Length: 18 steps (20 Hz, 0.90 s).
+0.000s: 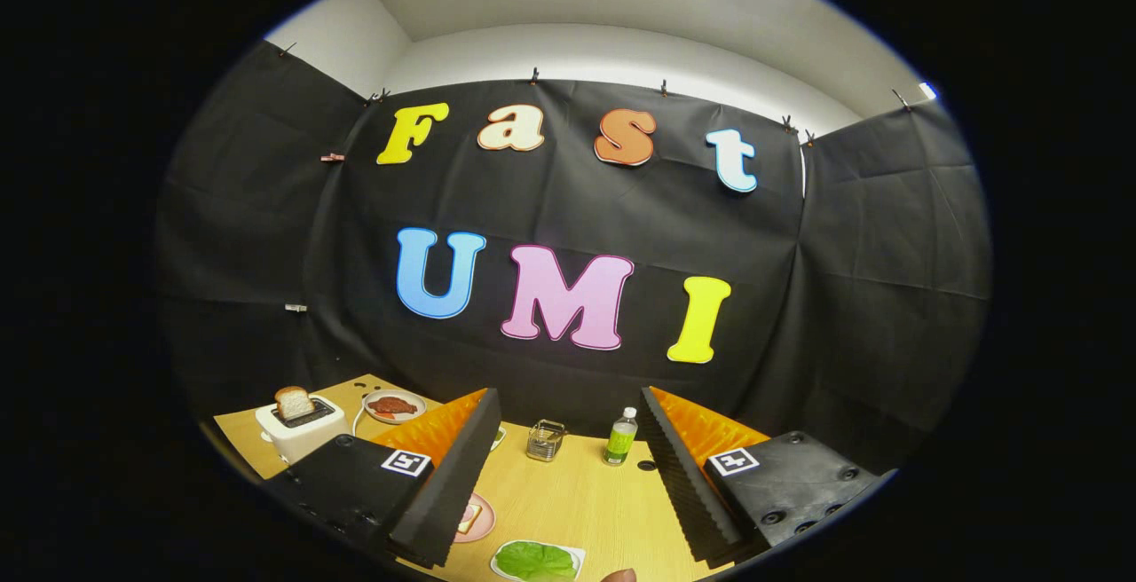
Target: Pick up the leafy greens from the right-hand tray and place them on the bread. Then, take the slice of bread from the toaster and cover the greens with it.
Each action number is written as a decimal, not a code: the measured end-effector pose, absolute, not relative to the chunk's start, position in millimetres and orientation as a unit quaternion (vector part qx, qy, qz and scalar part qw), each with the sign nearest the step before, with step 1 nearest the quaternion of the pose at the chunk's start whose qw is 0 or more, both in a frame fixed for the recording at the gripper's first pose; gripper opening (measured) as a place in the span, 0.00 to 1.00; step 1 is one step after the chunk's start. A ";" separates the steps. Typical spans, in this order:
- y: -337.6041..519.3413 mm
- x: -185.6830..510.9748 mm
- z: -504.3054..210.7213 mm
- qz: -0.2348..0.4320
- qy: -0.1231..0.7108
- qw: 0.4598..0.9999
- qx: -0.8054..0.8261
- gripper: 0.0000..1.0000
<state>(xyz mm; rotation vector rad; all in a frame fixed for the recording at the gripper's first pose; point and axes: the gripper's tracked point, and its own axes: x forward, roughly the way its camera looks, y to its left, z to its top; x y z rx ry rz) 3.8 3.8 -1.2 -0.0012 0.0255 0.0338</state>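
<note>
Gripper view: the gripper (568, 484) has its jaws spread wide, holding nothing; the inner faces of the two fingers (448, 484) are ribbed.

The surface (577, 498) is smooth, light wood grain.

One flat, crinkled piece of leafy greens (535, 561) lies on one white rectangular tray (575, 555), between the jaws and close to the camera.

One white box-shaped toaster (300, 429) stands beyond the left finger; one browned slice of bread (294, 403) stands upright in its slot.

One round plate (396, 406) just beside the toaster holds reddish food.

One pink round plate (477, 518) sits partly hidden behind the left finger; its pale content cannot be made out.

Between and beyond the jaws stand one small wire basket (546, 439) and one green-labelled clear bottle (620, 437) with a white cap.
</note>
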 end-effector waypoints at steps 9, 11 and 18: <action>16.8 10.3 -86.0 0.077 0.158 0.984 -0.015 0.97; 20.2 4.4 -139.6 0.099 0.239 0.966 -0.028 0.96; 22.3 -22.7 -310.6 0.175 0.444 0.875 -0.079 0.93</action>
